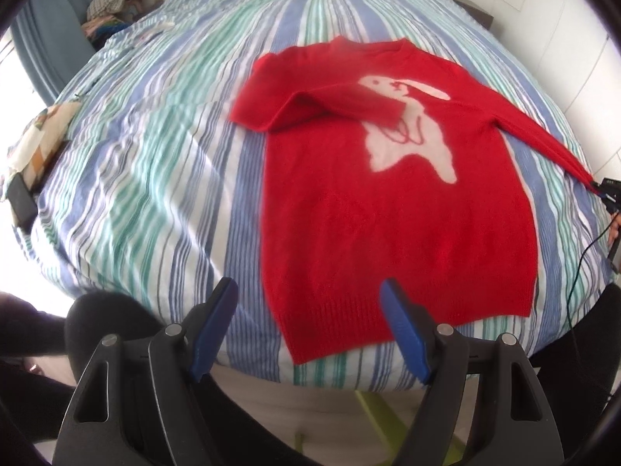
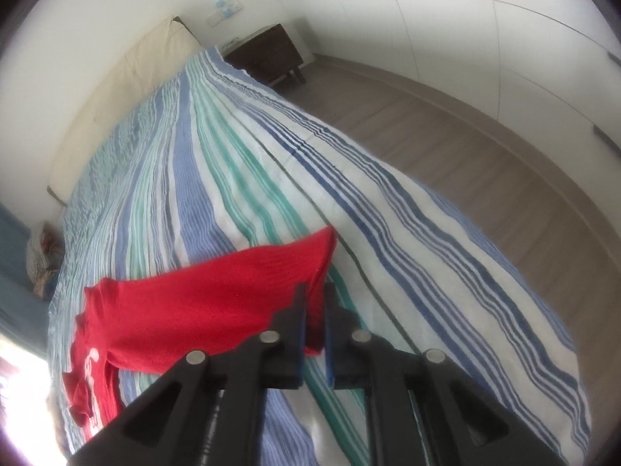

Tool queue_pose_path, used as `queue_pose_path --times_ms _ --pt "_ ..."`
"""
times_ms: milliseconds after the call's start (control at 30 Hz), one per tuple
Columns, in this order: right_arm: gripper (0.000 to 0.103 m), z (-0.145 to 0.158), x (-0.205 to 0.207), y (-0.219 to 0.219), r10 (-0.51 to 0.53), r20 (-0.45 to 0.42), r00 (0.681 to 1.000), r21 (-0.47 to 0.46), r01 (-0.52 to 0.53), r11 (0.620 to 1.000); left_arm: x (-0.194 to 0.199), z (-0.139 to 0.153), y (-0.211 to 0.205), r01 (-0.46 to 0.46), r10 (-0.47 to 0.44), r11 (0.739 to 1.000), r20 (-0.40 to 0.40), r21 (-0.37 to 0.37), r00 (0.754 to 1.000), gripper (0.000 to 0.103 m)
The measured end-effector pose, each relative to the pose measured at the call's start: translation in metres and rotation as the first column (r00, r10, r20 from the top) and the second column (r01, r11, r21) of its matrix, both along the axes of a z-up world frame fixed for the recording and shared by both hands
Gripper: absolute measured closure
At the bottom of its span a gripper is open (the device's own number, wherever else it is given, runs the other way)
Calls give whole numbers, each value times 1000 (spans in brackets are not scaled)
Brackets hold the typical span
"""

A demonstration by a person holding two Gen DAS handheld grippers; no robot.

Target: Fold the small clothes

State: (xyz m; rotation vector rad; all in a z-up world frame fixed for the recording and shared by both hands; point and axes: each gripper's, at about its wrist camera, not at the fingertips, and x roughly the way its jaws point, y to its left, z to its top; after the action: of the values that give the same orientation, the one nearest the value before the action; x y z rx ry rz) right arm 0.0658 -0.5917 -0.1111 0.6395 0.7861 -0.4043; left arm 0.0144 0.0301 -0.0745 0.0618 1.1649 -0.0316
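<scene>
One red sweater [image 1: 392, 209] with a white animal motif [image 1: 411, 128] is laid face up on the striped bedspread [image 1: 155, 163], hem toward the near bed edge and neckline toward 12 o'clock in the left wrist view. One sleeve [image 1: 310, 110] is already folded across the chest, its cuff resting over the motif. The other sleeve [image 1: 543, 136] is stretched out toward 3 o'clock, where its cuff is gripped by the right gripper [image 2: 315, 322]. So the fold is judged to be at an early stage: one sleeve done, the second sleeve in hand and not yet brought over, and the body fold from hem to neckline still to be made.

In the right wrist view, the cuff is seen pinched between the blue pads [image 2: 330, 345] of the right gripper, the jaws pressed nearly together with red knit showing in the slit. The sleeve is held taut and slightly raised off the bedspread, running away toward 9 o'clock.

The left gripper [image 1: 310, 330] is held above the near bed edge at 6 o'clock, over the hem, with its jaws spread wide and nothing between them; no contact with the sweater is visible.

Further out, a pile of clothes [image 1: 112, 4] lies at 10 o'clock beyond the bed, and a dark nightstand [image 2: 268, 58] stands by the headboard [image 2: 128, 105].
</scene>
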Motion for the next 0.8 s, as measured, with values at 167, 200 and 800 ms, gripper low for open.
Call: queue_pose_path --times_ms 167,200,800 --pt "97 -26 4 -4 39 -99 994 -38 -43 998 -1 -8 11 -37 36 999 -34 -10 999 27" --pt "97 -27 5 -4 53 -98 994 -30 -56 998 -3 -8 12 -39 39 999 -34 -6 999 27" --pt "99 -25 18 16 154 -157 975 10 -154 988 12 7 26 -23 20 997 51 68 999 21"
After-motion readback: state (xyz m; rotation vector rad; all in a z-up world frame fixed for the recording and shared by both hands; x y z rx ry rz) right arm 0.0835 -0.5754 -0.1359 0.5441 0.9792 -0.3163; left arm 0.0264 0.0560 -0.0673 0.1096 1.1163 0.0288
